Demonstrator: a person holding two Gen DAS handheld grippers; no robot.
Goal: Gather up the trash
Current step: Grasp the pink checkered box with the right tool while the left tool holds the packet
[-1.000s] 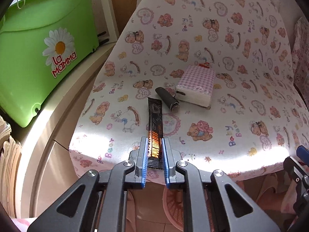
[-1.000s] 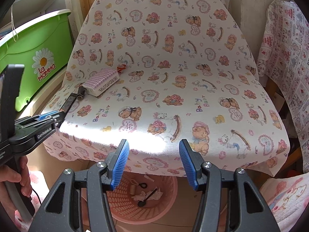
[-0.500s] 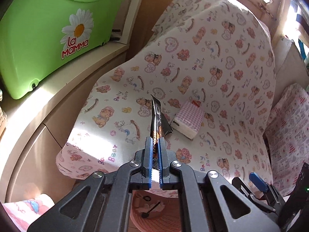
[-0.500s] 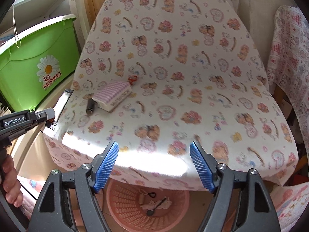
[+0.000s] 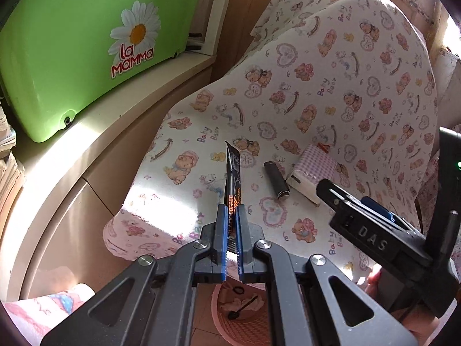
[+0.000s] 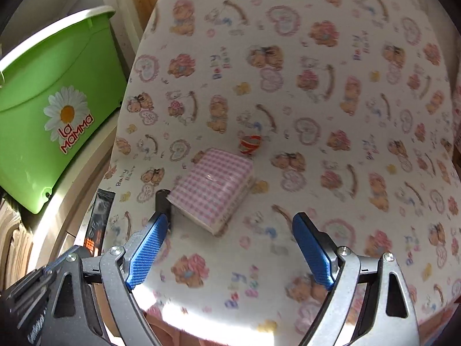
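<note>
Item: coffee sachet [image 5: 232, 178], pinched in our L gripper [image 5: 231, 230]. R gripper [image 6: 230, 248], jaws just widened, empty. Next: bin [image 5: 230, 317] drop.

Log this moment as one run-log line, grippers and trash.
left gripper: shut on coffee sachet | right gripper: open, jaws just widening, empty, facing tissue pack | lighter: on seat

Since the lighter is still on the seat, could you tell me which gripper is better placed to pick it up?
Right. The right gripper is open with nothing between its jaws, close to the lighter; the left gripper is shut on the coffee sachet.
</note>
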